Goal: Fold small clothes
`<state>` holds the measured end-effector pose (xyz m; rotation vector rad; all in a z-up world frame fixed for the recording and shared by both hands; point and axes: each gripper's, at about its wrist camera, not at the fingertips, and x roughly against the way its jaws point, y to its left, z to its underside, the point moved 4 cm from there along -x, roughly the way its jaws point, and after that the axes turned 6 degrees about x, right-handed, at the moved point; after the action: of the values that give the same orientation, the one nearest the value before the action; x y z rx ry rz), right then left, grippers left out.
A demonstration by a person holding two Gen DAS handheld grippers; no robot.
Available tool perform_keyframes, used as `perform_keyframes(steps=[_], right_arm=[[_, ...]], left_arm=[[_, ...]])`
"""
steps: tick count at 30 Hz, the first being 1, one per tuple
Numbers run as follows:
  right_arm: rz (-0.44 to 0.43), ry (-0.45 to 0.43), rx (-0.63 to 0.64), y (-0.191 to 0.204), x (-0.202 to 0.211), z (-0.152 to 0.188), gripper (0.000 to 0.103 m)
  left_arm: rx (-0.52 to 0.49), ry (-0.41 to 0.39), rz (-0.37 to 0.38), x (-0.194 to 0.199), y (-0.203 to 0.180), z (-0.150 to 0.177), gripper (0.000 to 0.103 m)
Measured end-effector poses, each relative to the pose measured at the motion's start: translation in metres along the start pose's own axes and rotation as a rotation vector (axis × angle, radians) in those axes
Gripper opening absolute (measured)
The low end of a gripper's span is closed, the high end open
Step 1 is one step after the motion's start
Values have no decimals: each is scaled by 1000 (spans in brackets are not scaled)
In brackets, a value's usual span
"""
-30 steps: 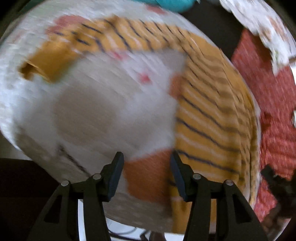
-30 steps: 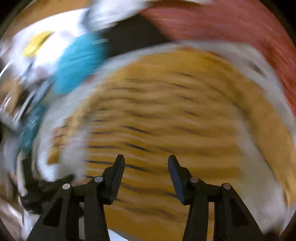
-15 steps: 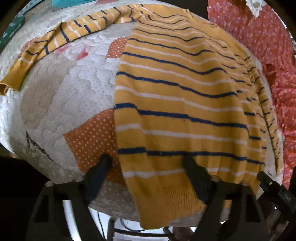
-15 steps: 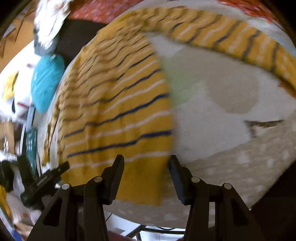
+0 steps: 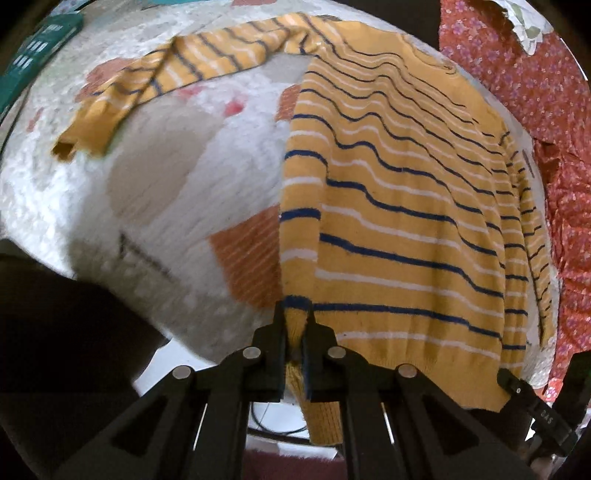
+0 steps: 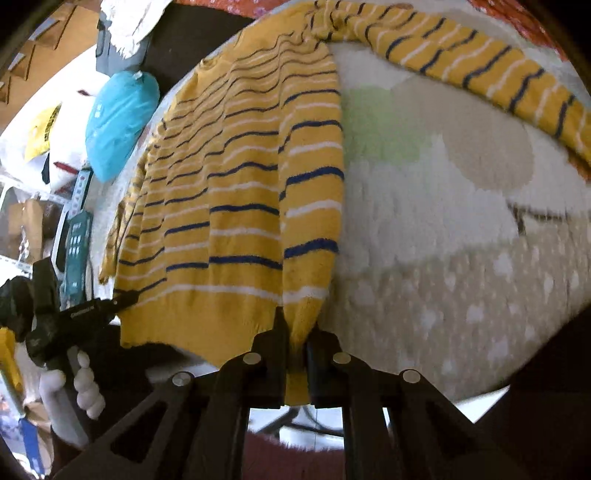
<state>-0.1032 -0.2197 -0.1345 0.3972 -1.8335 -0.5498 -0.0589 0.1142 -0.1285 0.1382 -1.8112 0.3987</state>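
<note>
A yellow sweater with navy and white stripes lies flat on a round quilted pad. One sleeve stretches out to the far left. My left gripper is closing tight on the left corner of the hem, pads pressing the knit. In the right wrist view the same sweater lies on the pad, its other sleeve reaching right. My right gripper pinches the hem's right corner, shut on the fabric. A white-gloved hand holds the other tool at the left.
A red floral cloth lies to the right of the pad. A teal box sits at the far left edge. A blue bag and a white cloth lie beyond the pad. The pad's near edge drops off just below both grippers.
Both grippers came down to the sweater's near hem with jaws apart, then closed on its two corners. The hem is now bunched between each pair of pads.
</note>
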Motion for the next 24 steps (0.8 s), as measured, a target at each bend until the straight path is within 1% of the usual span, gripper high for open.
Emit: perform_keyframes(steps=[4,6,8,10,11,12,13,14,16,17,20,22,24], right_arm=[[-14,84,9,2,-7,25,8],[-14,128,19,4,-14,35,9],[-19,146,21,2,-18,40,13],[-31,150,11,-1,-18,40,18],[-45,144,4,-2,-17,40,25],[-53,136,-1,-1,-16,40,30],[-57,122,-5,-3,-12,39,32],[-54,104,-8,-4,-7,38,34],[-43,76,-12,-3,0,35,36],[-34,51,-11,-5,6,32,36],[-4,-10,-1,-5,21,20,38],[10,-40,-4,-9,28,12,44],[29,-64,-15,-17,34,1,46]], left_arm=[[48,39,-19,2,19,12,7],[91,53,14,2,27,14,8],[129,57,64,7,38,16,8],[145,32,80,19,48,18,13],[140,14,81,27,52,19,14],[125,-16,76,39,54,20,19],[112,-38,71,44,52,19,26],[89,-75,62,56,51,20,31],[45,-136,40,72,46,17,44],[9,-172,24,82,40,15,46],[-83,-236,7,86,-1,5,53],[-143,-260,5,86,-23,-4,60],[-186,-260,18,84,-44,-13,60]])
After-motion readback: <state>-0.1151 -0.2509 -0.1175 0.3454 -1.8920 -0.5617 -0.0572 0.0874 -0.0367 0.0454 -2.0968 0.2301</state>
